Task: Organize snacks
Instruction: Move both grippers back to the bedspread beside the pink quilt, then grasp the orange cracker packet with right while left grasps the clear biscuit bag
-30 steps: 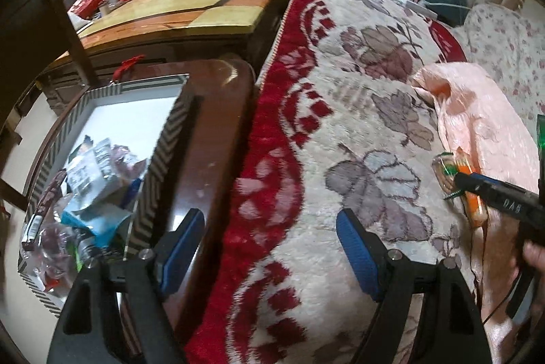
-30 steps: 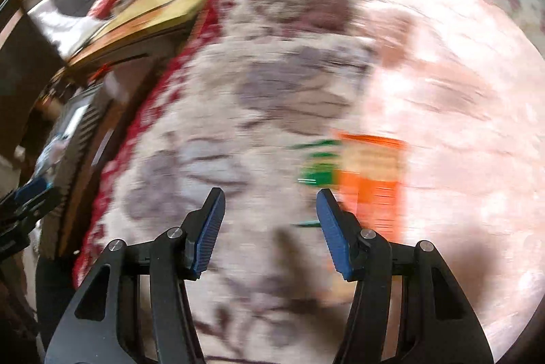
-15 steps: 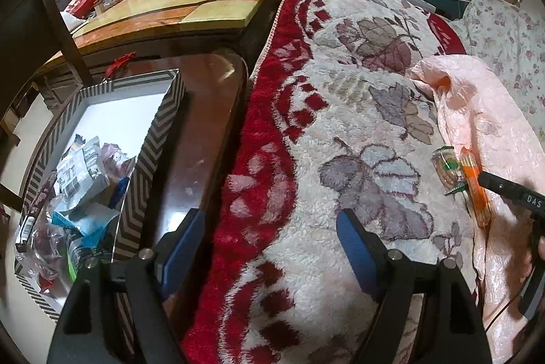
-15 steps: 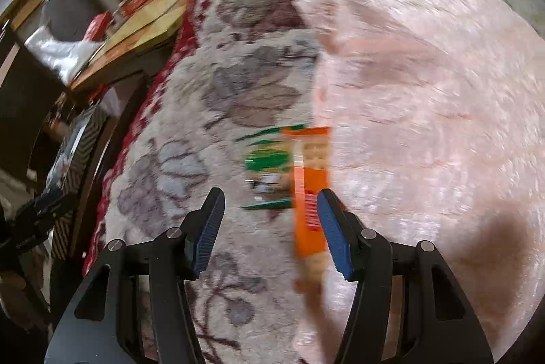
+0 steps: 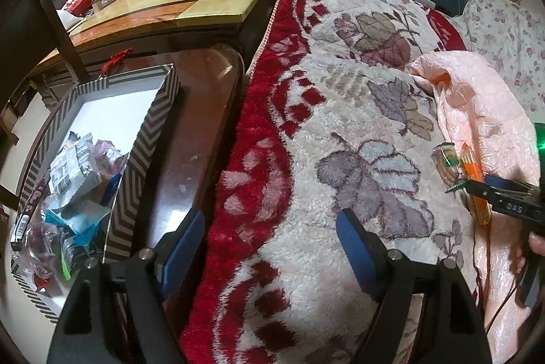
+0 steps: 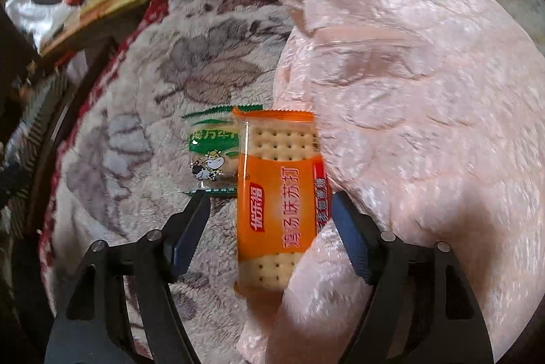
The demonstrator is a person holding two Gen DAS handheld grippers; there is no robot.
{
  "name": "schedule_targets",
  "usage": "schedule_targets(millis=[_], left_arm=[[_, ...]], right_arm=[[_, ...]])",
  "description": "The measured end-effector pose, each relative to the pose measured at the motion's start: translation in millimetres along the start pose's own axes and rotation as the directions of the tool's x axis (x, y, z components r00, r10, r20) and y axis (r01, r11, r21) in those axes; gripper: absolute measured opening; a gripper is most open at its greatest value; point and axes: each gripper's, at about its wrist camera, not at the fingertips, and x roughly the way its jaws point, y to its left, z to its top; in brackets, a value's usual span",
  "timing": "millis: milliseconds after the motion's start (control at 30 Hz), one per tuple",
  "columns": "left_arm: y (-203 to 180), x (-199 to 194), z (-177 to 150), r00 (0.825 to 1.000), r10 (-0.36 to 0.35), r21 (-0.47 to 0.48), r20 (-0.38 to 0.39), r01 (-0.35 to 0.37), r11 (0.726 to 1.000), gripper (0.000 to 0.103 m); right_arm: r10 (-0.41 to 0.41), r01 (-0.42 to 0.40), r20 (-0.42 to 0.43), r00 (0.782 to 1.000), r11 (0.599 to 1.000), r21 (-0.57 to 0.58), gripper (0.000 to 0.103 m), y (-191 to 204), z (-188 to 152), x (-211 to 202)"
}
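Note:
An orange cracker pack (image 6: 279,193) lies on the fleece blanket, its right edge against the pink quilt. A smaller green biscuit packet (image 6: 211,149) sits partly under its left side. My right gripper (image 6: 269,198) hovers over the orange pack with its jaws opening. The pack lies between the blue pads, which do not press on it. In the left wrist view the same pack (image 5: 473,169) and green packet (image 5: 446,159) lie at the right, under the right gripper (image 5: 504,193). My left gripper (image 5: 270,217) is open and holds nothing, above the blanket's red border.
A chevron-patterned box (image 5: 150,125) holding several snack packets (image 5: 75,166) stands on a dark wooden side table (image 5: 204,111) left of the blanket. The pink quilt (image 6: 408,91) bulges at the right. A large wooden table (image 5: 177,2) stands behind. A hand (image 5: 534,244) shows at the right edge.
The right gripper has come down closer over the orange pack, which now lies between its jaws, and the jaws have spread wider. The left gripper has barely moved.

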Motion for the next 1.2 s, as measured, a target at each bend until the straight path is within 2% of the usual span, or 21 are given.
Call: schedule_targets(millis=[100, 167, 200, 267, 367, 500, 667, 900, 1000, 1133, 1200], left_arm=[[-6, 2, 3, 1.000, -0.011, 0.009, -0.004, 0.011, 1.000, 0.081], [-13, 2, 7, 1.000, -0.027, 0.015, -0.003, 0.027, 1.000, 0.081], [-18, 3, 10, 0.999, -0.038, 0.018, -0.003, 0.038, 0.999, 0.081], [-31, 5, 16, 0.998, -0.063, 0.028, -0.006, 0.064, 0.998, 0.081], [-57, 10, 23, 0.995, -0.100, 0.055, -0.009, 0.100, 0.993, 0.081], [-97, 22, 30, 0.987, -0.154, 0.088, -0.036, 0.157, 0.984, 0.081], [-148, 47, 41, 0.972, -0.212, 0.089, -0.100, 0.221, 0.971, 0.081], [-193, 75, 58, 0.963, -0.221, 0.043, -0.152, 0.230, 0.972, 0.082], [-211, 88, 60, 0.969, -0.174, 0.062, -0.174, 0.187, 0.980, 0.082], [-217, 106, 58, 0.960, -0.173, 0.028, -0.219, 0.184, 0.983, 0.082], [-218, 109, 56, 0.962, -0.172, 0.040, -0.213, 0.185, 0.982, 0.082]], right_arm=[[0.007, -0.007, -0.018, 1.000, 1.000, 0.024, 0.074, -3, 3, 11], [0.010, -0.010, 0.001, 1.000, 0.999, 0.031, 0.055, -4, 2, 9], [0.020, -0.020, 0.007, 1.000, 0.999, 0.027, 0.054, -5, 1, 7], [0.048, -0.048, 0.023, 0.999, 0.999, 0.022, 0.053, -5, -5, 1], [0.039, -0.040, 0.057, 0.998, 0.999, 0.015, 0.052, -3, -12, -10], [0.075, -0.085, 0.120, 0.990, 0.994, 0.073, 0.051, -14, -17, -29], [0.108, -0.128, 0.147, 0.983, 0.982, 0.136, 0.051, -26, -21, -35], [0.167, -0.199, 0.176, 0.970, 0.962, 0.185, 0.051, -41, -29, -41], [0.181, -0.216, 0.182, 0.967, 0.957, 0.194, 0.051, -43, -29, -40], [0.170, -0.207, 0.182, 0.968, 0.957, 0.205, 0.050, -46, -30, -39], [0.174, -0.212, 0.182, 0.968, 0.954, 0.213, 0.045, -48, -31, -40]])
